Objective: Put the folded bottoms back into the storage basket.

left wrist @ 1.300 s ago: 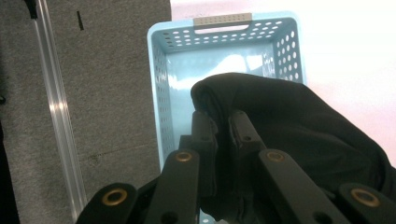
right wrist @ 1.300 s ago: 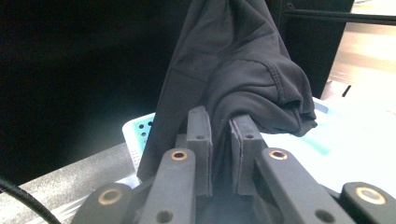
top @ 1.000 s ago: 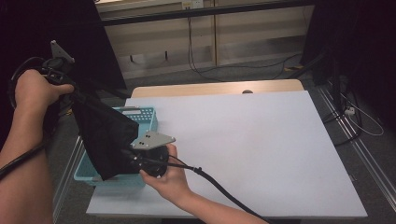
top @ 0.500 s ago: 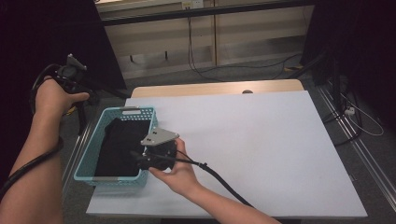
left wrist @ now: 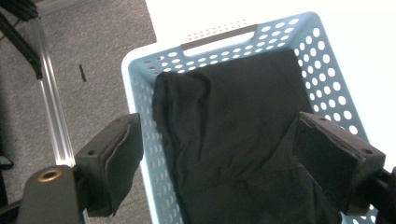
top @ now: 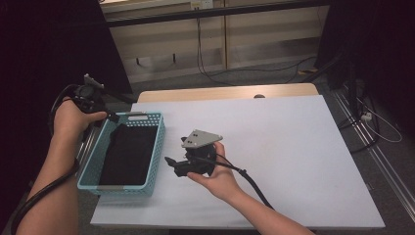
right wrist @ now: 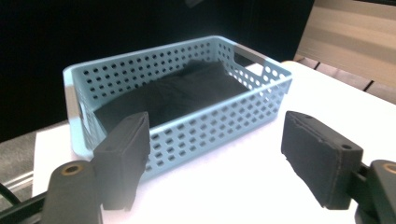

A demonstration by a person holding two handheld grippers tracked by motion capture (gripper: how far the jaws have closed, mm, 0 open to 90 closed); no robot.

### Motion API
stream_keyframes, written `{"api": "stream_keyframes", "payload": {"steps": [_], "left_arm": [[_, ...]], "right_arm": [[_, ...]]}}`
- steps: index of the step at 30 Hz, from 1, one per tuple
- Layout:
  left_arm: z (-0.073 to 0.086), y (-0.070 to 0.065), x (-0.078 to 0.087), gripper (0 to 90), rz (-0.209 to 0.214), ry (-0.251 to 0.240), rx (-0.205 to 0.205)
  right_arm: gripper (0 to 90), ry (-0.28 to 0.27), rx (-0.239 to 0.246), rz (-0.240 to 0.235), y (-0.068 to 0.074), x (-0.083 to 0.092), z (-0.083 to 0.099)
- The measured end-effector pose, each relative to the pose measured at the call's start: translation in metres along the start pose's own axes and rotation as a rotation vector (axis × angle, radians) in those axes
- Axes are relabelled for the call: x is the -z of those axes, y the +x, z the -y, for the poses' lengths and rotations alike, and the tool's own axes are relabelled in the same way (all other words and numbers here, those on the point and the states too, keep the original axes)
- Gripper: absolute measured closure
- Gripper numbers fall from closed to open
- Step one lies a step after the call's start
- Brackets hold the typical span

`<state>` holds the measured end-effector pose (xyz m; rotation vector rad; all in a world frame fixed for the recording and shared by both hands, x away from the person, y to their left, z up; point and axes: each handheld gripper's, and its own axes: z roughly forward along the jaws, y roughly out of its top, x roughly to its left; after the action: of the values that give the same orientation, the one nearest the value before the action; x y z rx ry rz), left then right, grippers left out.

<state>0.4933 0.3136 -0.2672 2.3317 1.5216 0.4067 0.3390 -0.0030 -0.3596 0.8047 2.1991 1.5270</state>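
step: settle black cloth (top: 128,154) in teal basket (top: 155,147) | left gripper (top: 111,116) at 10 o'clock, right gripper (top: 169,160) at 3: fingers just opening, apart, empty | tip: withdraw clear, avoid snagging

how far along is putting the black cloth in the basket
Looks done: the black cloth lies inside the blue basket. Nothing is in hand: the left tongs above it and the right tongs beside it have just been opening, with nothing between the pads. Left, if anything: pulling both hands away.

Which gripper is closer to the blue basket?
Left. The left gripper hangs open just off the blue basket's far-left corner, above the black cloth lying in it. The right gripper sits open over the white table, apart from the basket's right wall.
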Motion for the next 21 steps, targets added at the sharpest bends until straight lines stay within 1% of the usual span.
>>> {"api": "stream_keyframes", "payload": {"steps": [2, 3, 4, 5, 8, 9, 10, 14, 16, 17, 18, 21], "left_arm": [[0.001, -0.005, -0.002, 15.9, 0.019, 0.004, 0.0], [0.001, -0.007, -0.003, 15.7, 0.024, 0.004, -0.013], [0.002, -0.01, -0.004, 15.7, 0.025, 0.003, -0.018], [0.002, -0.013, -0.005, 15.7, 0.032, 0.001, -0.017], [0.002, -0.022, -0.008, 15.6, 0.056, -0.01, -0.036], [0.001, -0.025, -0.008, 15.6, 0.057, -0.01, -0.037], [0.001, -0.028, -0.008, 15.5, 0.055, -0.006, -0.052], [-0.002, -0.039, -0.006, 15.3, 0.07, -0.015, -0.068], [-0.002, -0.043, -0.007, 15.1, 0.079, -0.021, -0.072], [-0.002, -0.046, -0.007, 15.1, 0.082, -0.022, -0.068], [-0.002, -0.047, -0.007, 15.1, 0.085, -0.021, -0.08], [-0.002, -0.054, -0.008, 14.9, 0.099, -0.03, -0.095]], "right_arm": [[23.0, -0.004, -0.008, -0.002, -0.004, 0.004, 0.004], [22.6, -0.004, -0.011, -0.004, -0.006, 0.007, 0.006], [22.1, 0.0, -0.011, -0.003, -0.008, 0.009, 0.008], [22.1, 0.0, -0.012, 0.0, -0.01, 0.011, 0.009], [21.0, 0.0, -0.015, 0.004, -0.014, 0.017, 0.015], [20.6, 0.002, -0.018, 0.006, -0.016, 0.019, 0.016], [20.6, -0.004, -0.022, 0.006, -0.018, 0.022, 0.017], [20.0, -0.001, -0.034, 0.014, -0.023, 0.03, 0.021], [19.6, 0.002, -0.036, 0.016, -0.026, 0.034, 0.022], [19.6, -0.001, -0.039, 0.019, -0.027, 0.036, 0.023], [19.5, -0.002, -0.043, 0.02, -0.028, 0.038, 0.024], [19.1, 0.001, -0.047, 0.025, -0.032, 0.042, 0.027]]}}
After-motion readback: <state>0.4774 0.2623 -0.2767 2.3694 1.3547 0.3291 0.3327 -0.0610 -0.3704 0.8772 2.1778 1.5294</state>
